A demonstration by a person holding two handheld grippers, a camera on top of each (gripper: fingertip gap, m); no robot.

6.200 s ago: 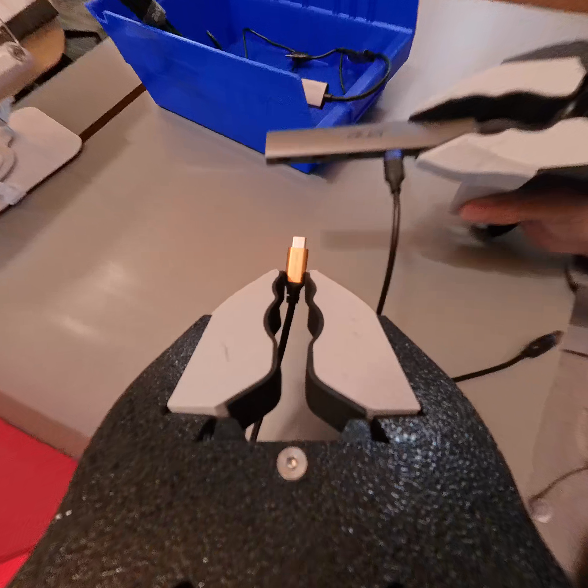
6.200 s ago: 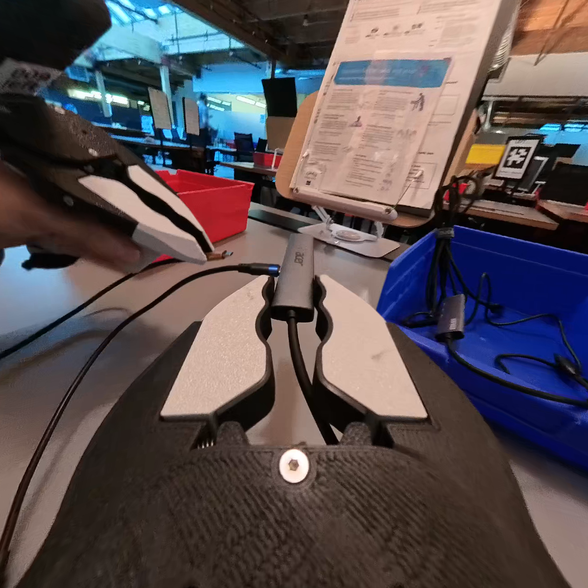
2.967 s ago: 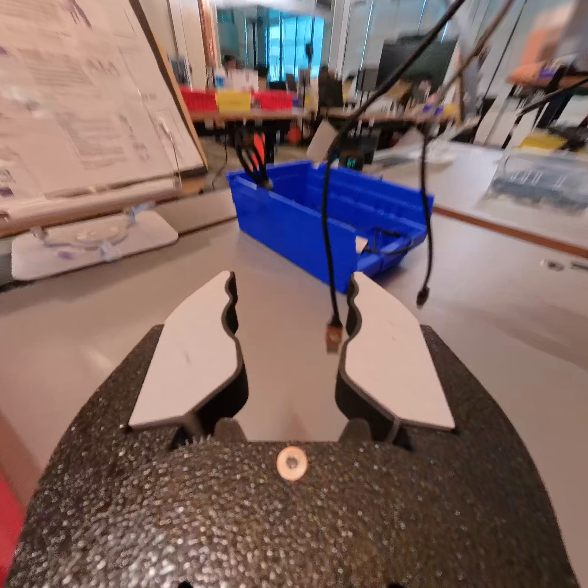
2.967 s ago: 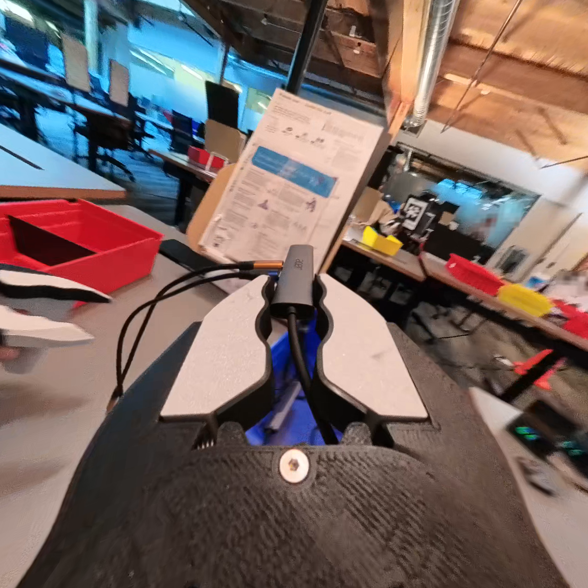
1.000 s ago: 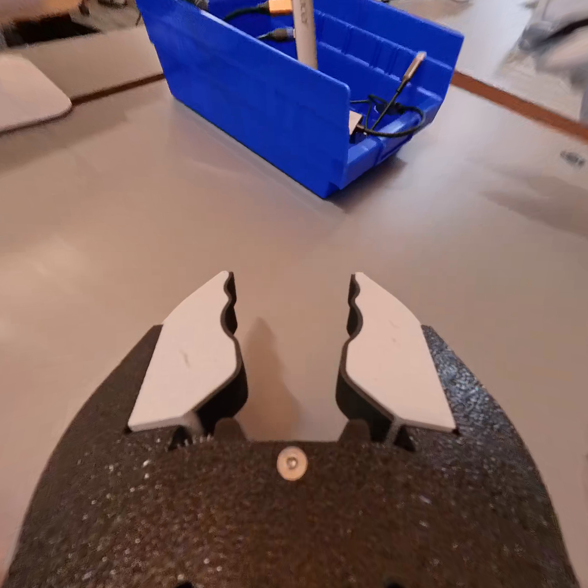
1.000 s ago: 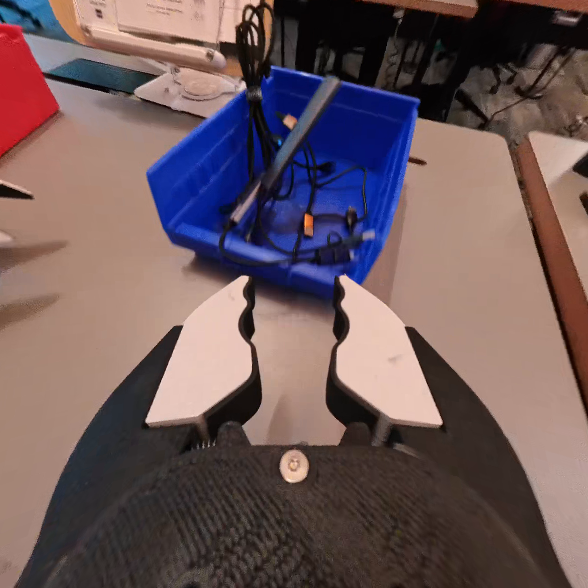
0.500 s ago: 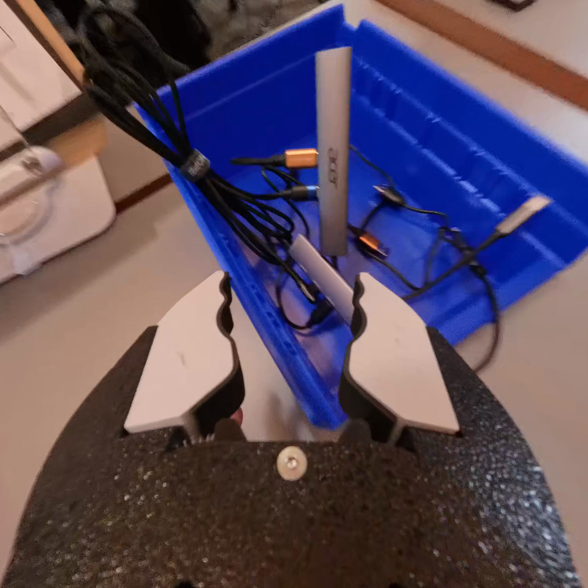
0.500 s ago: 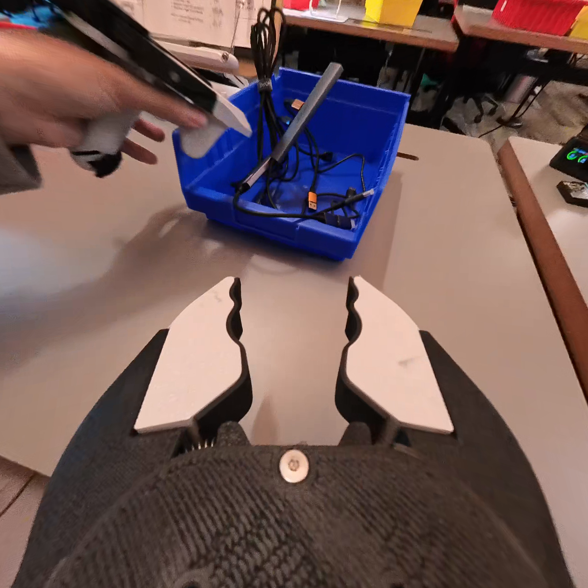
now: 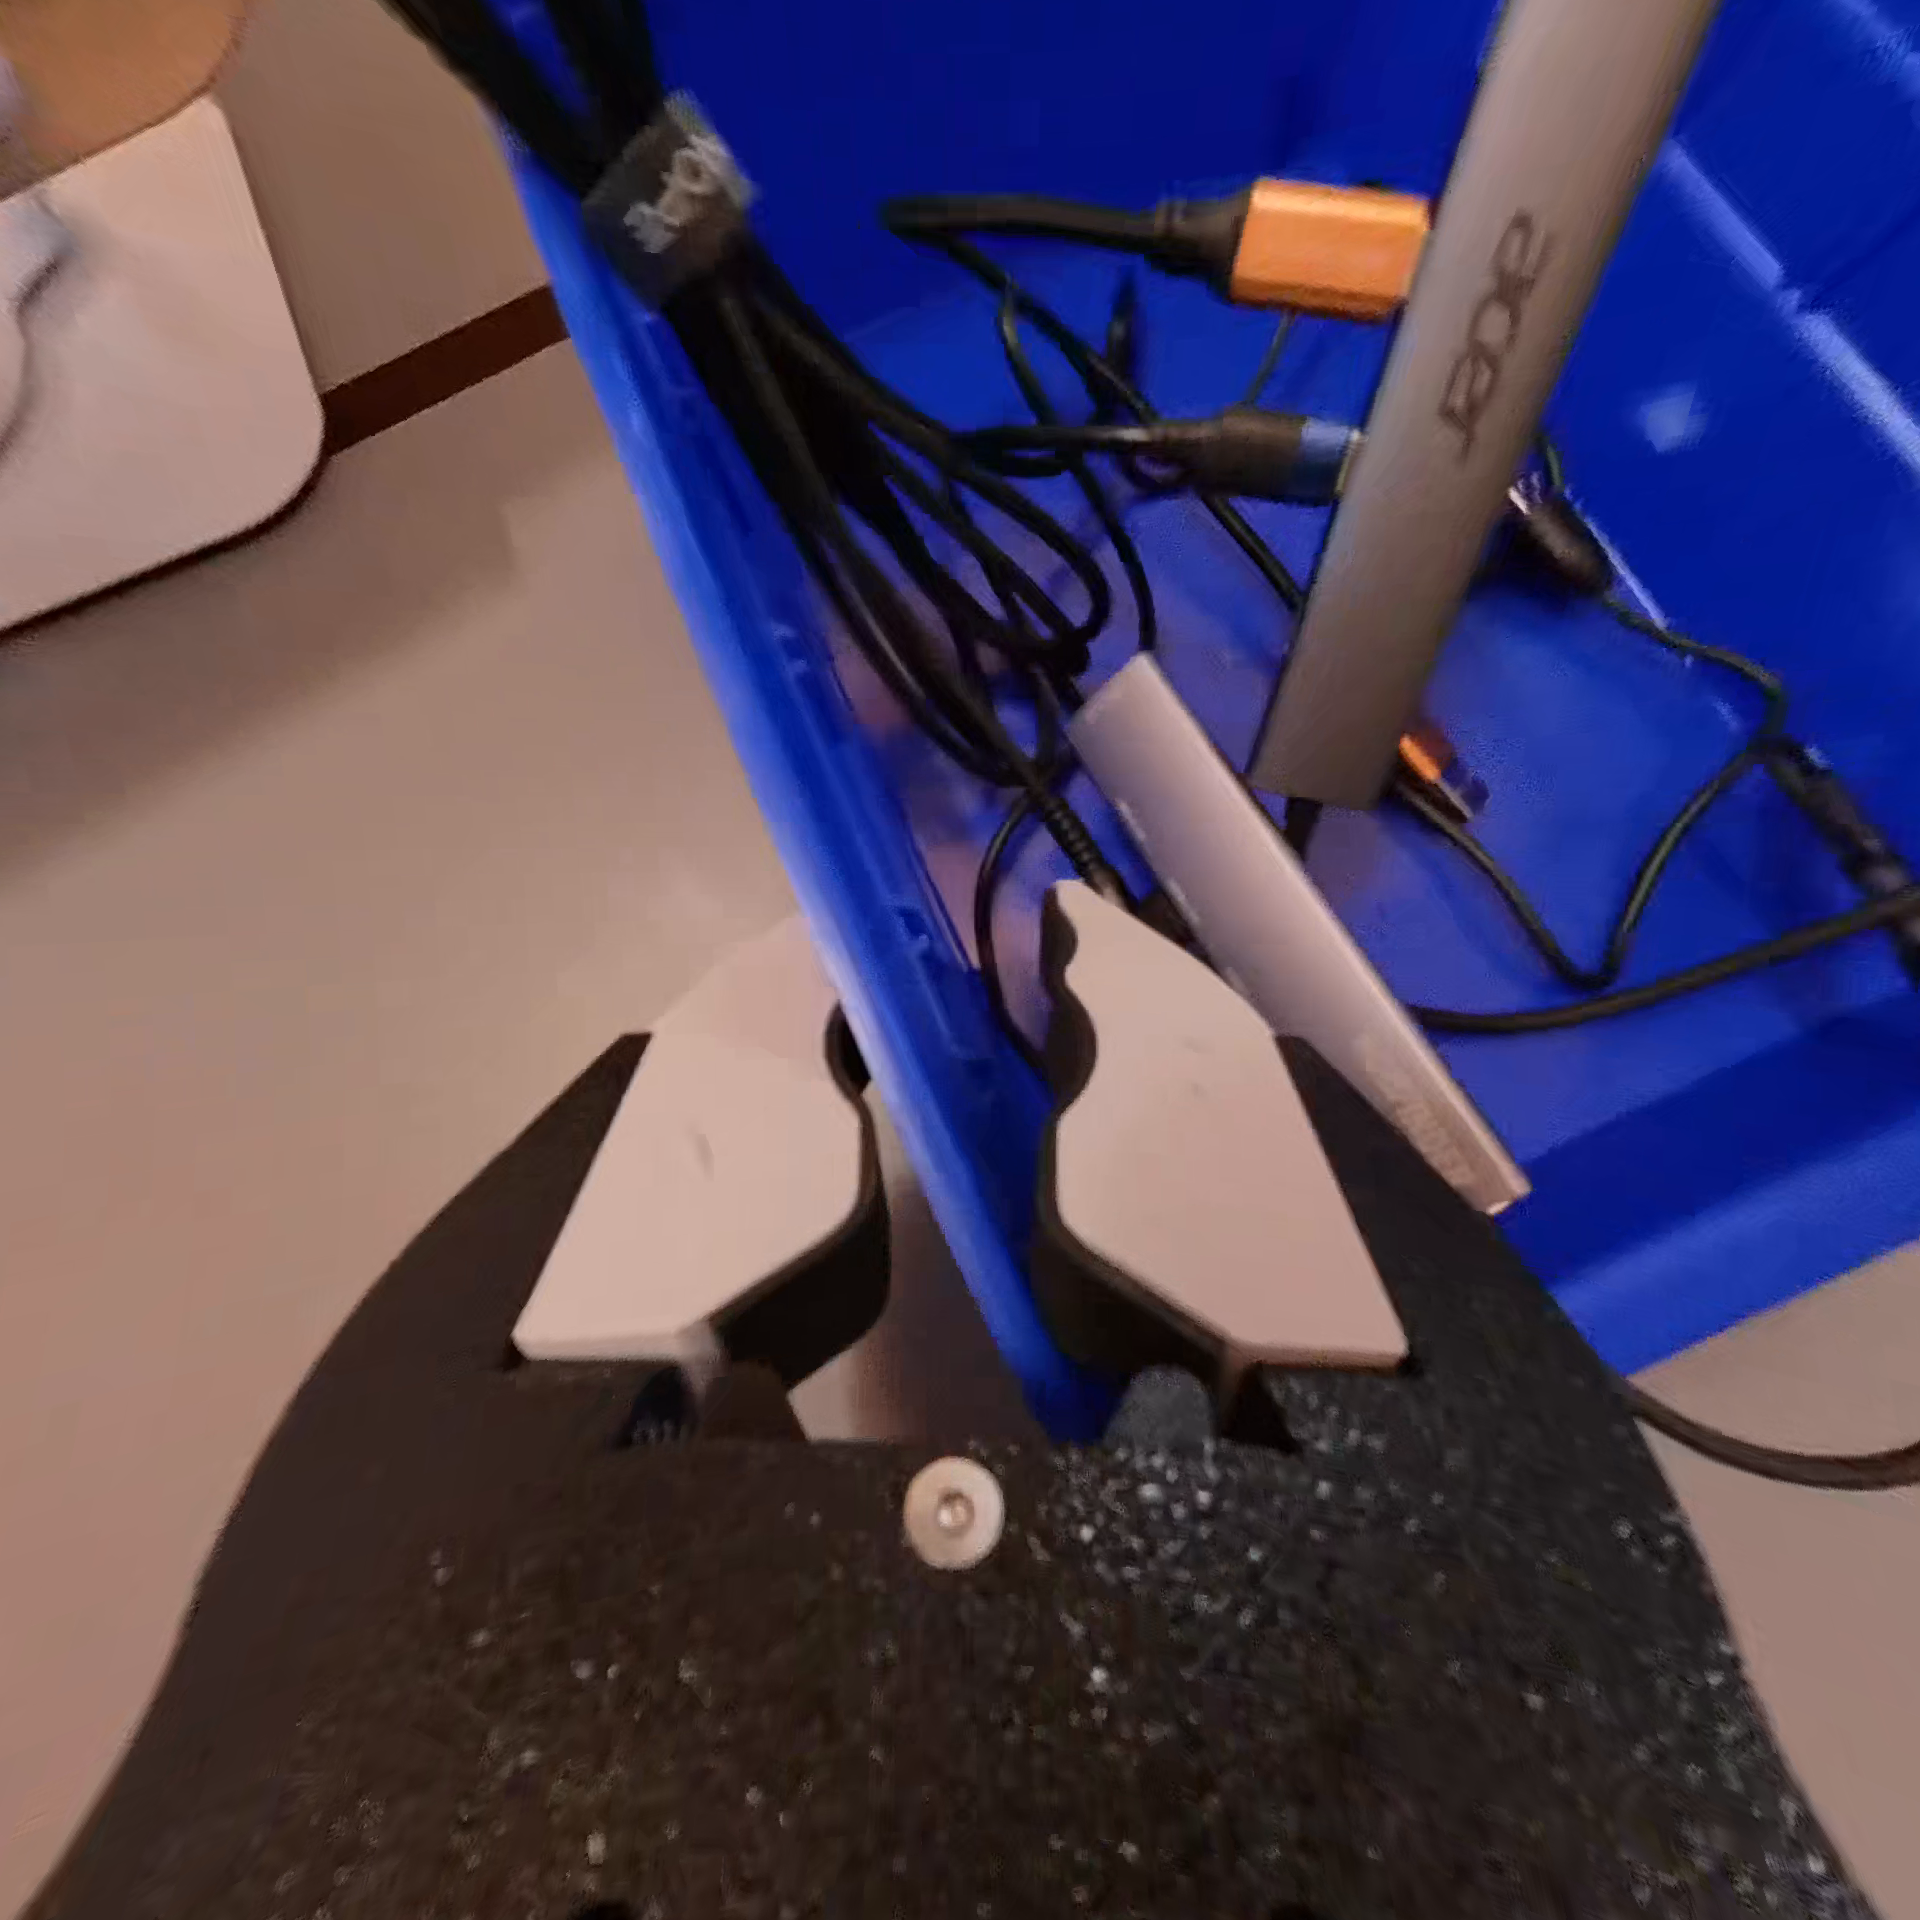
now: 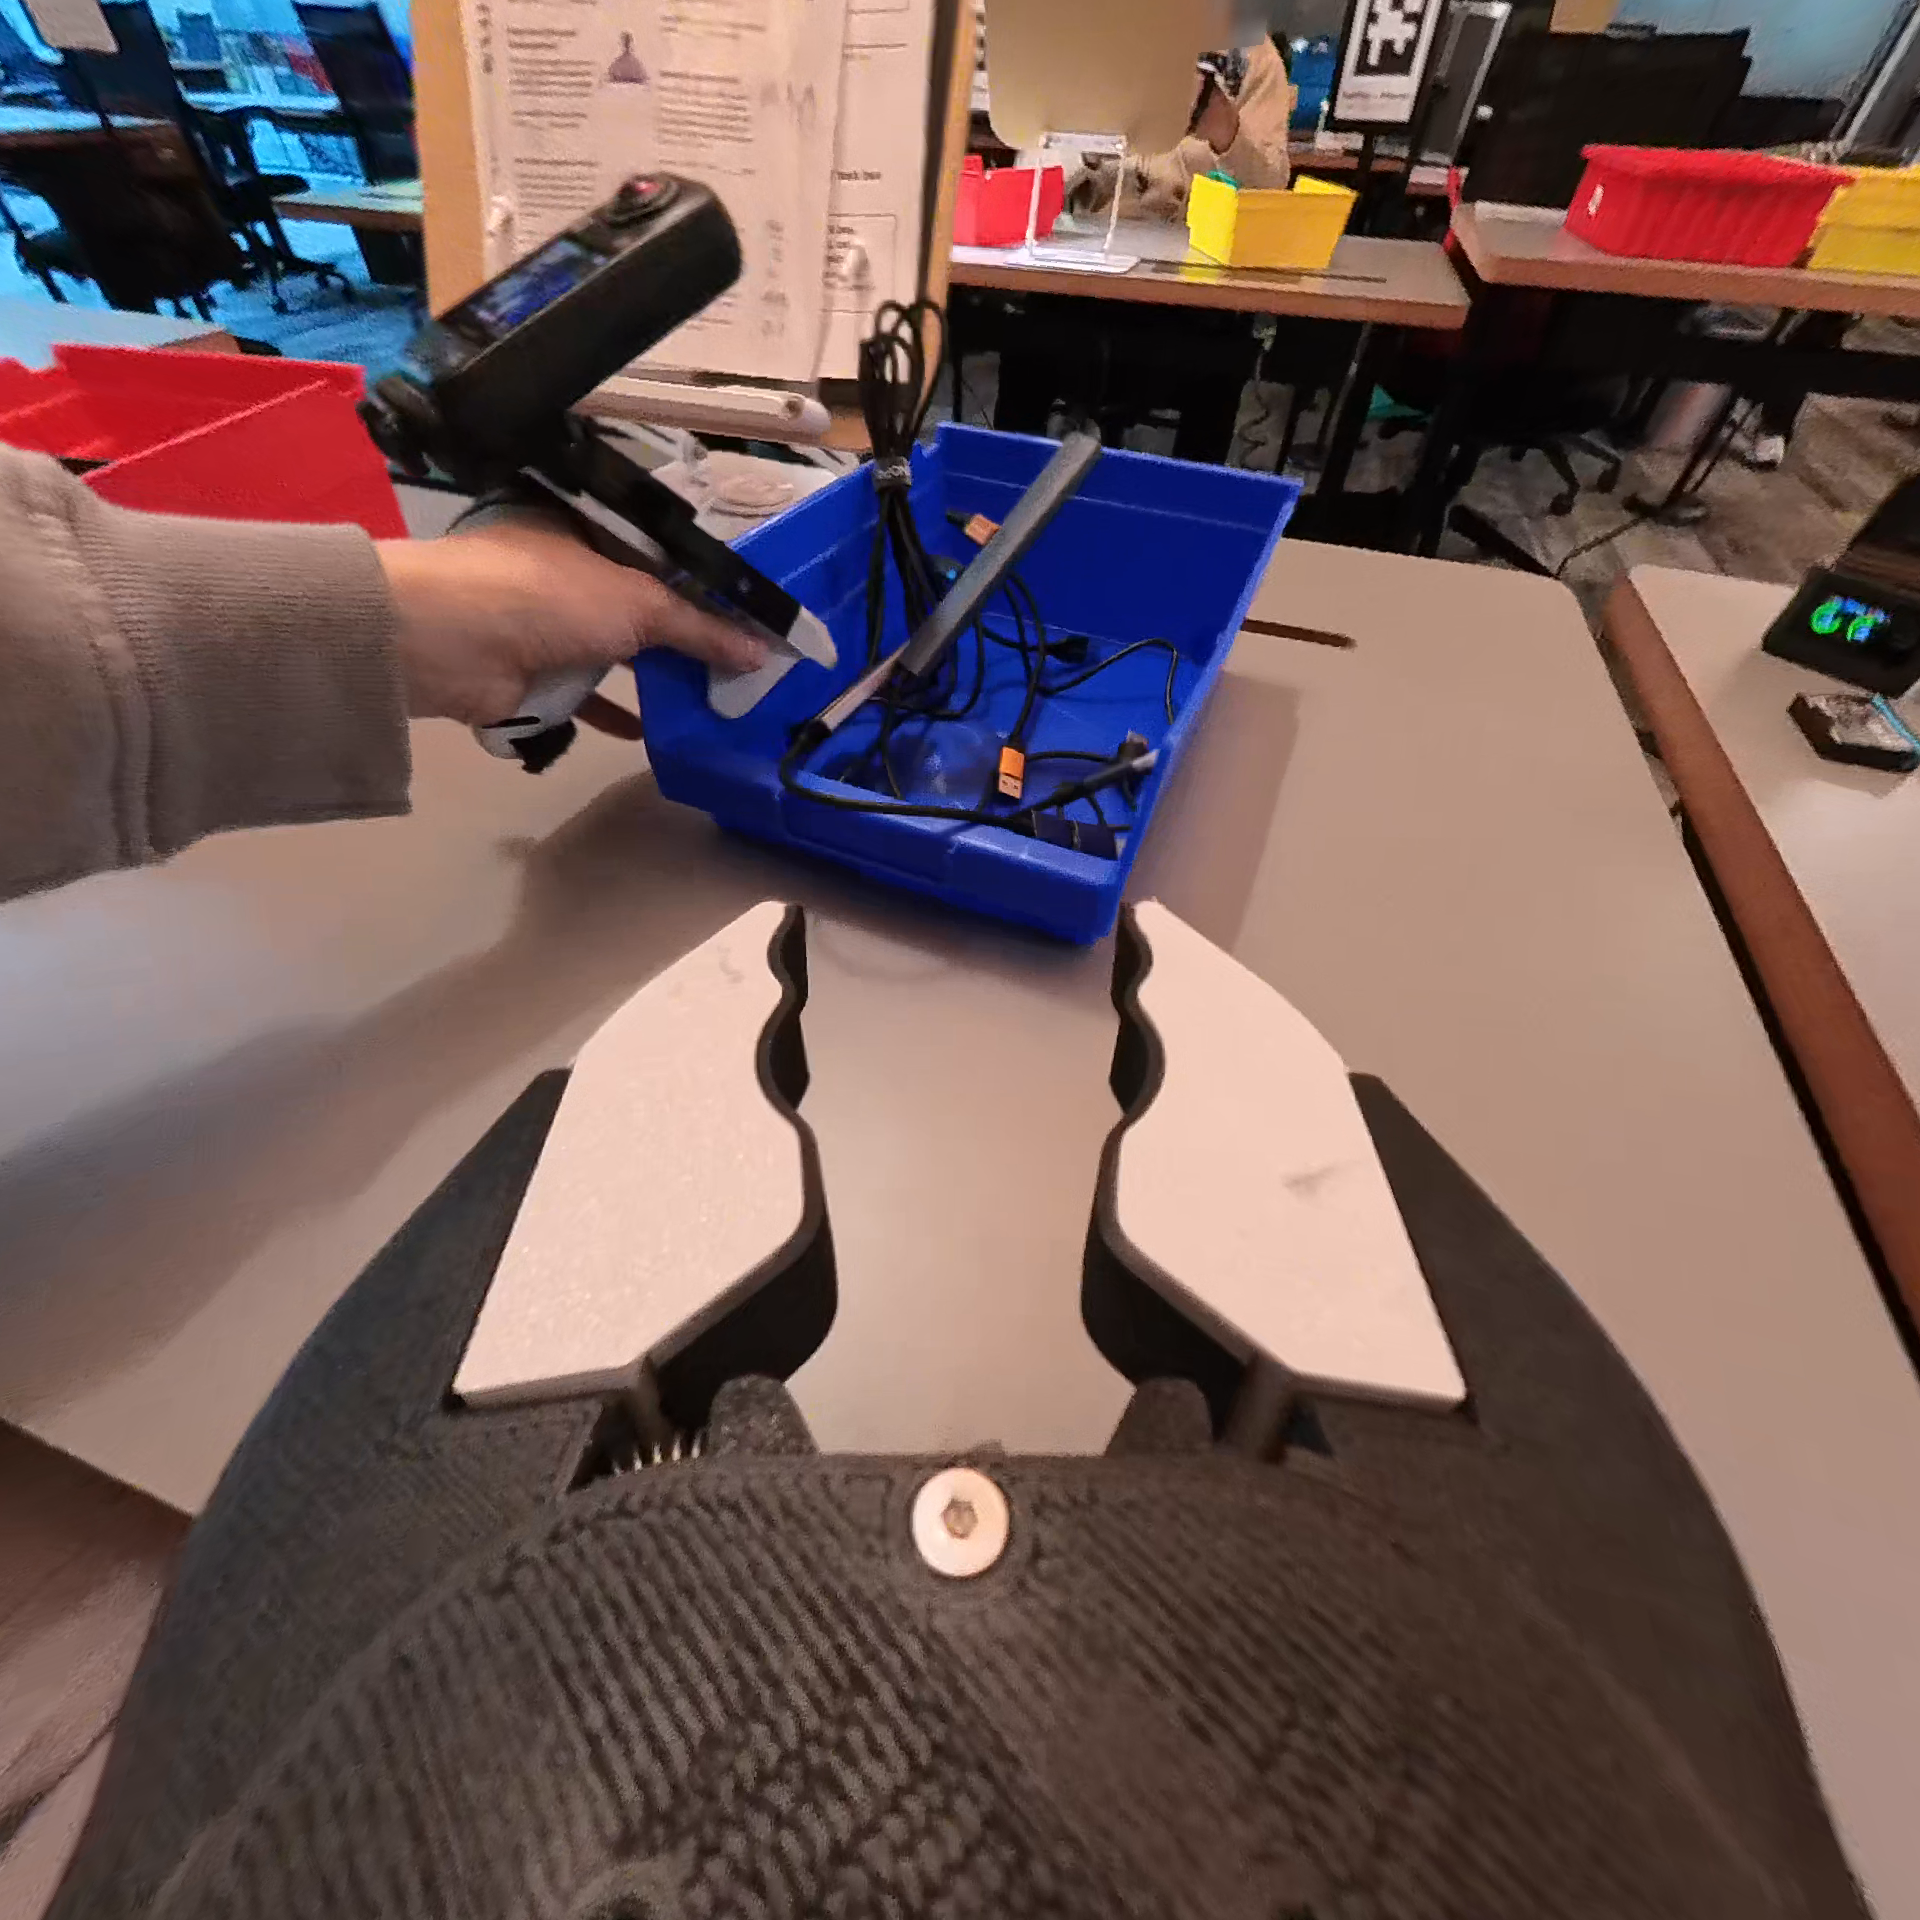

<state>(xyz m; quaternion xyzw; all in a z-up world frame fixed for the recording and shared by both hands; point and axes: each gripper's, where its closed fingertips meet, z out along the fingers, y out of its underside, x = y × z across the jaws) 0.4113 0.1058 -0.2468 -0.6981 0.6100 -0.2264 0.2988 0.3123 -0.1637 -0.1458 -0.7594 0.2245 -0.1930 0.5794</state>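
Note:
A blue bin [image 9: 935, 1049] [image 10: 1039, 883] stands on the grey table. It holds a grey hub leaning upright [image 9: 1455, 364] [image 10: 997, 551], a second grey hub lying flat [image 9: 1247, 904], a tied bundle of black cables [image 9: 665, 208] [image 10: 894, 416] and loose cables with orange plugs [image 9: 1320, 249] [image 10: 1008, 774]. My left gripper [image 9: 935, 925] [image 10: 779, 655] straddles the bin's left wall, one finger outside and one inside, jaws pressed on the wall. My right gripper [image 10: 956, 914] is open and empty, above the table in front of the bin.
A document stand with papers [image 10: 665, 156] stands behind the bin, with its white base [image 9: 135, 416] left of it. A red bin [image 10: 229, 436] is at far left. The table's brown right edge [image 10: 1766, 935] borders another table with a small display [image 10: 1849, 623].
The left gripper moved forward over the bin's left wall and its jaws narrowed onto it. The right gripper drew back a little. The hub and orange-plug cable held earlier now lie in the bin.

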